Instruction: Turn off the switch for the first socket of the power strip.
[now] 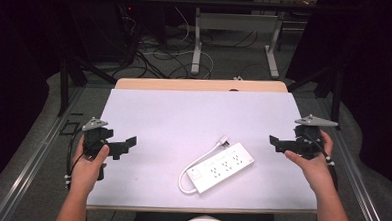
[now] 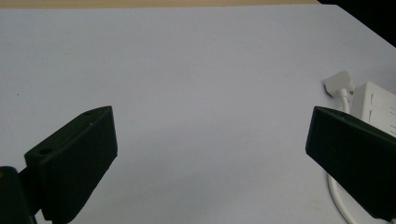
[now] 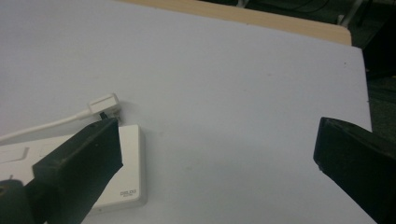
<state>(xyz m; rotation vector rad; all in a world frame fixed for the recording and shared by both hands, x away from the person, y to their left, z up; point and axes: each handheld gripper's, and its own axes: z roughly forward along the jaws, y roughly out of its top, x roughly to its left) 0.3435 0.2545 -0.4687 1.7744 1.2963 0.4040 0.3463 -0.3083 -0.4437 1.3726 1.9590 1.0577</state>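
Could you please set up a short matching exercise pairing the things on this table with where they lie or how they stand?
Things:
1. power strip
2. plug
3. left gripper
4. right gripper

Descriptions:
A. open, at the table's right edge
B. white, flat near the table's middle
C. open, at the table's left edge
D. at the cable's end, beside the strip's far side

Pairs: 1-B, 2-D, 3-C, 4-A

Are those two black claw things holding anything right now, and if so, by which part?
Nothing is held. The left gripper and right gripper both hang open over the table, on either side of the white power strip.
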